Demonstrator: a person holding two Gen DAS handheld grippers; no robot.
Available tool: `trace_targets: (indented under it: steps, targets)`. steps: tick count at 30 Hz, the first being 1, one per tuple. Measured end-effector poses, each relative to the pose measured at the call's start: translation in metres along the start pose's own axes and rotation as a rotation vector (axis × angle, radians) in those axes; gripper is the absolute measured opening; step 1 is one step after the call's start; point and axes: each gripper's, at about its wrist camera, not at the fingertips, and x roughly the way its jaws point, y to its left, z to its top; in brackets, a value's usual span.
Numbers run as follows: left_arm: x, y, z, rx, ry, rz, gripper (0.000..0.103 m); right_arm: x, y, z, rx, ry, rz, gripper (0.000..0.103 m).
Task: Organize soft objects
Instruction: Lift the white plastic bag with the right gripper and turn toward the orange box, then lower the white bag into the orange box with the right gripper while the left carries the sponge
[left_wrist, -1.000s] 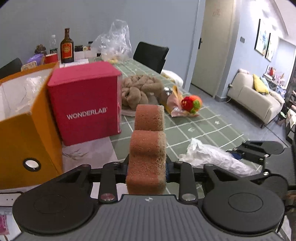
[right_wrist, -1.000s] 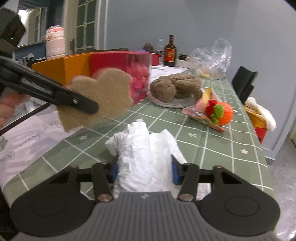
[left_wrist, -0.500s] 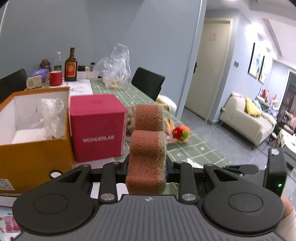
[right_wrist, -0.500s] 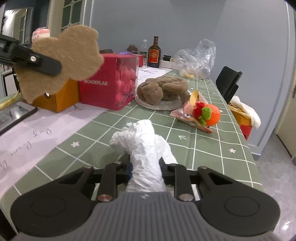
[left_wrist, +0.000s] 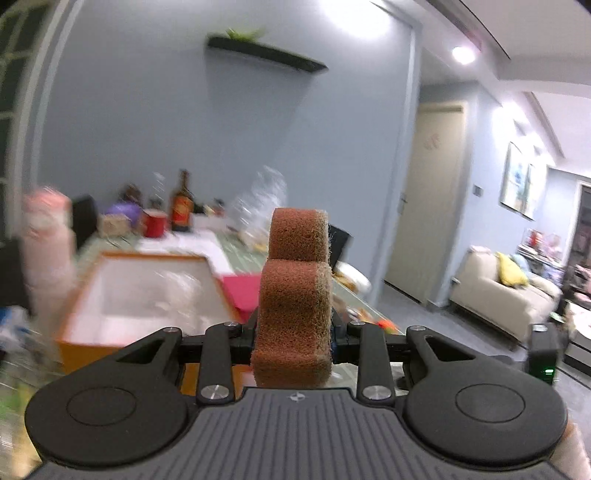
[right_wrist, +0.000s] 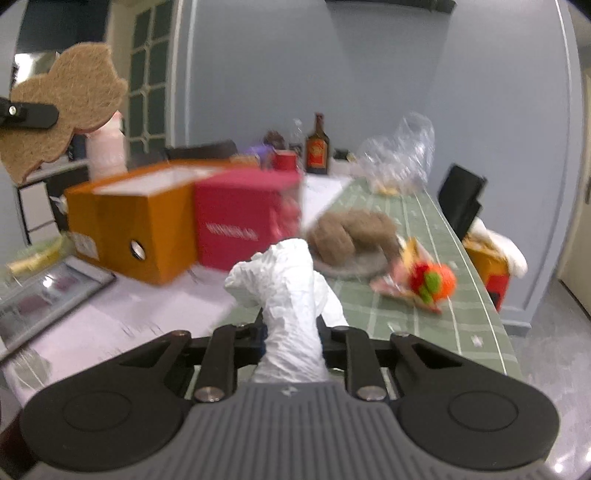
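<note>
Both grippers have been lifted since the earlier frames — the green checked table (right_wrist: 428, 325) now lies lower in each view. A brown, lobed fibre scouring pad (left_wrist: 295, 295) is clamped upright by the left gripper (left_wrist: 295, 334), above the open orange cardboard box (left_wrist: 147, 295). A crumpled white plastic bag (right_wrist: 288, 306) is pinched in the right gripper (right_wrist: 291, 332), raised off the table — near the pink box (right_wrist: 240, 218).

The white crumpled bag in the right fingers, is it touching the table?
Apart. The right wrist view shows the white bag pinched in the right gripper, lifted clear above the table.
</note>
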Motion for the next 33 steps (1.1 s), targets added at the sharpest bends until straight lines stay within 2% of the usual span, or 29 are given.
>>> trace_targets:
  steps: [6,11,15,23,33]
  targets:
    - [-0.031,0.035,0.014,-0.001,-0.068,0.141,0.036,-0.001,0.033,0.035,-0.048,-0.112,0.068,0.019]
    - [-0.033,0.057,0.024,-0.021,-0.101,0.226,0.036,0.013,0.066,0.064,-0.086,-0.186,0.095,0.019]
    - [-0.012,0.072,0.029,-0.044,-0.091,0.235,0.036,0.032,0.089,0.084,-0.120,-0.207,0.124,0.019]
    - [0.044,0.097,0.023,-0.083,0.010,0.237,0.036,0.078,0.120,0.109,-0.120,-0.200,0.198,0.019]
    - [0.064,0.123,0.010,-0.103,0.073,0.249,0.036,0.143,0.129,0.118,-0.053,-0.118,0.242,0.019]
